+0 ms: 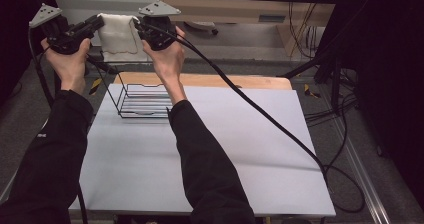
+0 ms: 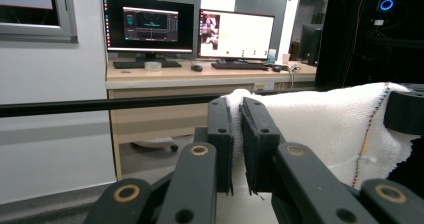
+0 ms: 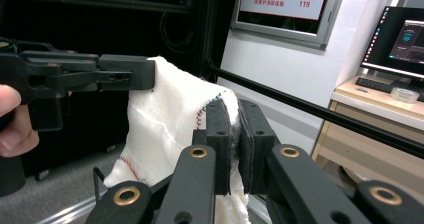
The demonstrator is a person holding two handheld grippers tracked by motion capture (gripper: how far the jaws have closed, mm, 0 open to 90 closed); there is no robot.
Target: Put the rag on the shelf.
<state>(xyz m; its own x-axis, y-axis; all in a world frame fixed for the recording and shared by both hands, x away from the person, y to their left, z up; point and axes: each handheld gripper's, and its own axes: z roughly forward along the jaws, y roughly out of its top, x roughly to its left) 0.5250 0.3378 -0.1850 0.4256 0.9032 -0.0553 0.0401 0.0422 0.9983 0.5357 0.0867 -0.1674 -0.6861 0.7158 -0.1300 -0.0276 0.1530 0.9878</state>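
Observation:
A white knitted cloth point(image 1: 118, 35) with coloured stitching along its hem hangs stretched between my two grippers, held high above the far left of the table. My left gripper point(image 1: 98, 22) is shut on the cloth's left top corner; its jaws pinch the cloth point(image 2: 320, 129) edge at the left gripper point(image 2: 238, 144). My right gripper point(image 1: 138, 26) is shut on the right top corner, the cloth point(image 3: 170, 119) squeezed at the right gripper point(image 3: 234, 144). The left gripper point(image 3: 125, 74) also appears across from it, clamped on the cloth's far corner.
A black wire rack point(image 1: 142, 102) stands on the pale grey table point(image 1: 240, 144) at its far left, below the cloth. A black cable point(image 1: 260, 114) trails from the right gripper across the table to the floor. A black bar and a desk with monitors point(image 2: 190, 29) lie beyond.

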